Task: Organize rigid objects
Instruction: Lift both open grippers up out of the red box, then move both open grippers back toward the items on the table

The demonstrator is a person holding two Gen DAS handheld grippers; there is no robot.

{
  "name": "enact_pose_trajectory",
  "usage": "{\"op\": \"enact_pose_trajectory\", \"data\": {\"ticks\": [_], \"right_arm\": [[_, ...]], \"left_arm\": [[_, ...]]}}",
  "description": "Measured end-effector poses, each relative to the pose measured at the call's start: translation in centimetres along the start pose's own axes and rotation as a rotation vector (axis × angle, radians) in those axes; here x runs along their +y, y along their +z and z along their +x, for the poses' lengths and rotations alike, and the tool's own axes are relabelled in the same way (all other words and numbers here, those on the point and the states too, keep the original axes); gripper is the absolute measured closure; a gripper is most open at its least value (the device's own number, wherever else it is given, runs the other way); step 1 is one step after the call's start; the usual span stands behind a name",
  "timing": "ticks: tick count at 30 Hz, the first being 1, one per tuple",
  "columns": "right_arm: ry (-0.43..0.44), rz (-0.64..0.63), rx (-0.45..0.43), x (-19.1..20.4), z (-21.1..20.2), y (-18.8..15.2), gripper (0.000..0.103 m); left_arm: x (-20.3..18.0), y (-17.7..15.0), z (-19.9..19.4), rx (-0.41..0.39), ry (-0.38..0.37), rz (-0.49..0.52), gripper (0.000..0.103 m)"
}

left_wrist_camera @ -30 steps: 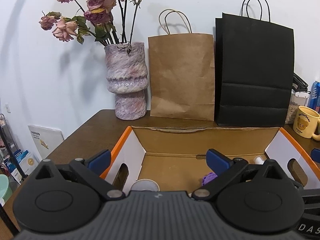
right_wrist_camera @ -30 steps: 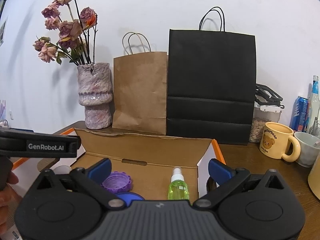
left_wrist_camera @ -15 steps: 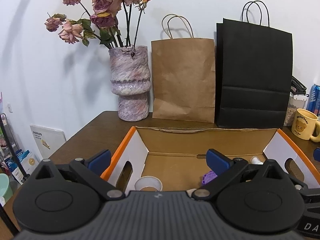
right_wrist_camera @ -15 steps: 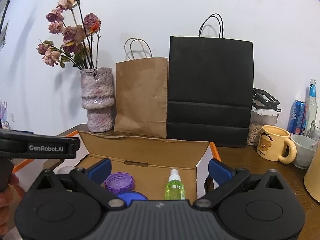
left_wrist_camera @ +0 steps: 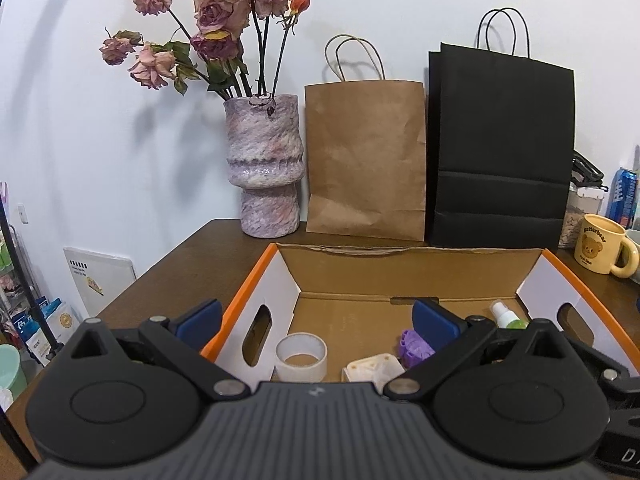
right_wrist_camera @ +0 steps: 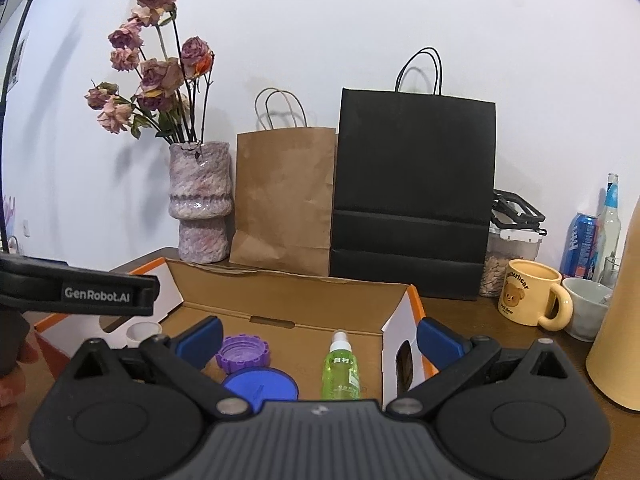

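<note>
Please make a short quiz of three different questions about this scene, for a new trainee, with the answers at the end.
1. True or false: the green spray bottle lies inside the cardboard box.
2. Which stands nearest the vase? A) black bag B) brown paper bag C) yellow mug
3. Fill in: the left hand-held gripper and the right hand-held gripper are both ____ and hold nothing.

Key:
1. True.
2. B, the brown paper bag; the black bag and the yellow mug are farther right.
3. Open.
</note>
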State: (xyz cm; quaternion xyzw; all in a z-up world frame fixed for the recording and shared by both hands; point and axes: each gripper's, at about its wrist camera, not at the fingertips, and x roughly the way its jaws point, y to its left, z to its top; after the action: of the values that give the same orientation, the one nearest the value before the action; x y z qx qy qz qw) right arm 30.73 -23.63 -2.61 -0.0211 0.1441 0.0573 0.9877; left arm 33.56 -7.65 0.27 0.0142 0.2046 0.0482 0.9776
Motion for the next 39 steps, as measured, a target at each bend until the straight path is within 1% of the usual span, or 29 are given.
{"op": "enact_pose_trajectory", "data": {"ticks": [6,13,26,32,39], "right_arm": [[-0.006,-0.001,-0.006,0.1,-1.4,-0.5,0.0],[-0.004,0.003,0.01,0.0,-3.0,-1.4,0.0],[-0.013,0.019,0.027,-0.6,-5.8,-3.3,0.0],[-0.01,0.019,0.049,-0.9,-7.0,-4.3,0.0],[-0.004,0.0,0.097,-1.1,-8.0,-5.4,0.0]], "left_arm": [[0.3,-0.6,-1.3,-0.001,-0.009,-0.009,0.0],[0.3,-1.5,-2.7,-0.004,-0.022,-0.002,0.0],[0.3,-4.1,-5.6,0.008,-0.043,0.009,0.0],[0.4,-5.4,-6.8,0.023,-0.052,0.017,0.0],[0.9,-6.7,-7.8,0.042,-0.057,0.014,0.0]]}}
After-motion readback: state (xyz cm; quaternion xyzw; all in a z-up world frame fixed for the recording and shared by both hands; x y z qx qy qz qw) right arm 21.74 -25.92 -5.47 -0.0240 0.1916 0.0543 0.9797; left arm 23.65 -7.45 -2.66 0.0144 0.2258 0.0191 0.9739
